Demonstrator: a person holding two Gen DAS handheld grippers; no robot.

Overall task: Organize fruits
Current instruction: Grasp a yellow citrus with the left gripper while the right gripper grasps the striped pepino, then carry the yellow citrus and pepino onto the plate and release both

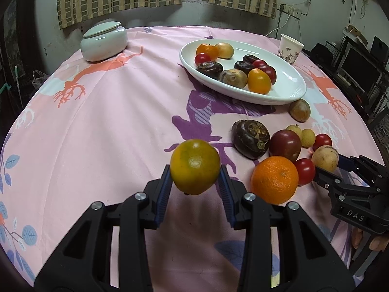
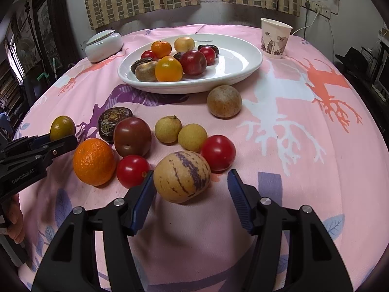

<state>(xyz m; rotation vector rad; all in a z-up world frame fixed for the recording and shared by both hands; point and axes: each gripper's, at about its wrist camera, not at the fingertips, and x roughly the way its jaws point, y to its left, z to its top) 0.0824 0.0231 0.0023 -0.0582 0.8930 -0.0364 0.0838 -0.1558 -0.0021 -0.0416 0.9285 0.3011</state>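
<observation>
Left hand-held gripper [image 1: 195, 185] pinching a green-tinged citrus [image 1: 195, 166] across its middle, lifted clear of the pink tabletop [image 1: 109, 126]. Firm, waxy rind, light in the hand by the look of it; ribbed blue pads [image 1: 163, 189] set on opposite flanks, likely the safest hold for so round a fruit, though a squeeze off the widest line could pop it loose.

Right hand-held gripper [image 2: 190, 189] spread wide around a striped tan melon-like fruit [image 2: 181, 176], one pad close against its side at 9 o'clock, the other standing apart at 3 o'clock; not yet gripped. Probably heavier than its neighbours and smooth-skinned, so best taken at the broadest girth and with moderate pressure, thin skin judged prone to bruising.

Just beyond, loose on the cloth: an orange mandarin [image 2: 94, 161] at 9 o'clock, two red cherry tomatoes [image 2: 133, 171], a dark plum-coloured tomato [image 2: 132, 136], two pale longans [image 2: 168, 129], a water chestnut [image 2: 113, 121], and a brown round fruit [image 2: 224, 101] nearer the dish.

At 12 o'clock, white oval dish [image 2: 233, 73] already carrying oranges, red tomatoes, dark chestnuts and tan fruit, bunched toward its 9 o'clock end, with bare space at 3 o'clock.

Farther off, a lidded white ceramic jar [image 2: 103, 45] at 10 o'clock, contents hidden; a paper cup [image 2: 276, 37] at 1 o'clock, inside unseen.
</observation>
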